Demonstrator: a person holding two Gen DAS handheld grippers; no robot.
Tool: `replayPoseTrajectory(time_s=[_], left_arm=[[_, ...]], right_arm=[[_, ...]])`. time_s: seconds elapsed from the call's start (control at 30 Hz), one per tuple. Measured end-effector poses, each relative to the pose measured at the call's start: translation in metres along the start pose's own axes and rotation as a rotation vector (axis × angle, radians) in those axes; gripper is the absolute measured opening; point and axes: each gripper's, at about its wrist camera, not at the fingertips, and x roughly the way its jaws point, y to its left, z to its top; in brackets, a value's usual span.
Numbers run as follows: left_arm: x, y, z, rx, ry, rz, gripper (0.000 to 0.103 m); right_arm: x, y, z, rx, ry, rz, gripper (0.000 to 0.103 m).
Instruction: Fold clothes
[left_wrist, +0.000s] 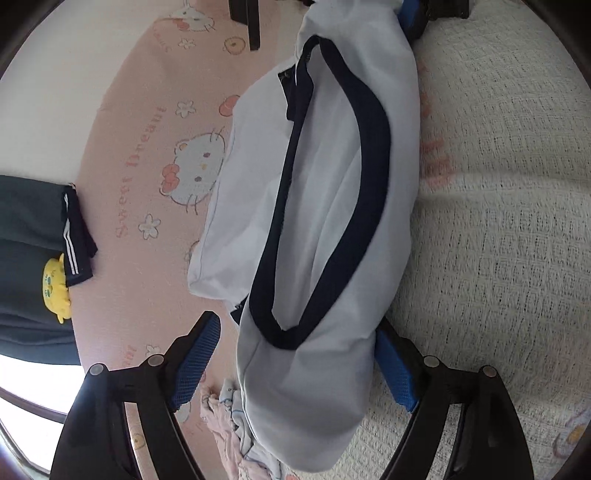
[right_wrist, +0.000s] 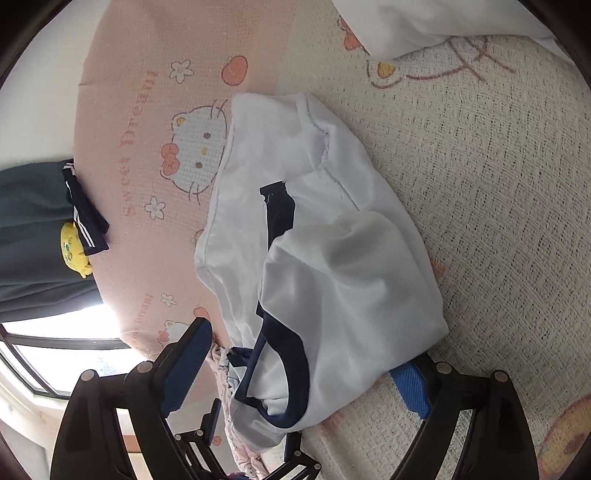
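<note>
Garment: a white shirt with navy trim (left_wrist: 317, 206) is lying bunched on a bed, straddling the pink cartoon-cat blanket (left_wrist: 147, 155) and the cream woven cover (left_wrist: 498, 221).
Left tool: the left tool (left_wrist: 295, 365) is standing with its blue-padded fingers (left_wrist: 194, 363) spread wide, the shirt's near end lying between them; whether the pads are touching cloth cannot be told.
Right tool: the right tool (right_wrist: 295, 376) is gaping likewise, its blue pads either side of the navy collar (right_wrist: 284, 373) without pressing it.
Background: dark folded clothing (right_wrist: 33, 236) with a yellow plush toy (right_wrist: 75, 253) is sitting at the blanket's far edge, well apart from the shirt.
</note>
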Motion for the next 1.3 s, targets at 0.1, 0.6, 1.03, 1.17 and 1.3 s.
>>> replayPoseTrajectory(time_s=[0.1,0.6,1.03,1.17,1.3], left_arm=[[-0.005,0.002,-0.006,-0.025,-0.021,-0.014,0.081],[-0.008,0.018,-0.015,-0.112,-0.054,-0.08,0.078],[-0.006,0.023,-0.017,-0.232,-0.002,-0.297,0.027],[0.005,0.043,-0.019,-0.359,0.04,-0.43,0.027],[0.013,0.057,-0.021,-0.476,0.075,-0.524,0.027]], right_arm=[[-0.003,-0.001,-0.003,-0.029,-0.027,-0.001,0.082],[-0.016,-0.042,0.003,0.053,-0.032,-0.012,0.015],[-0.018,-0.048,0.015,0.127,-0.019,0.033,0.021],[-0.018,-0.041,0.017,0.114,-0.016,-0.007,0.025],[-0.021,-0.026,0.017,0.038,-0.019,-0.105,0.025]])
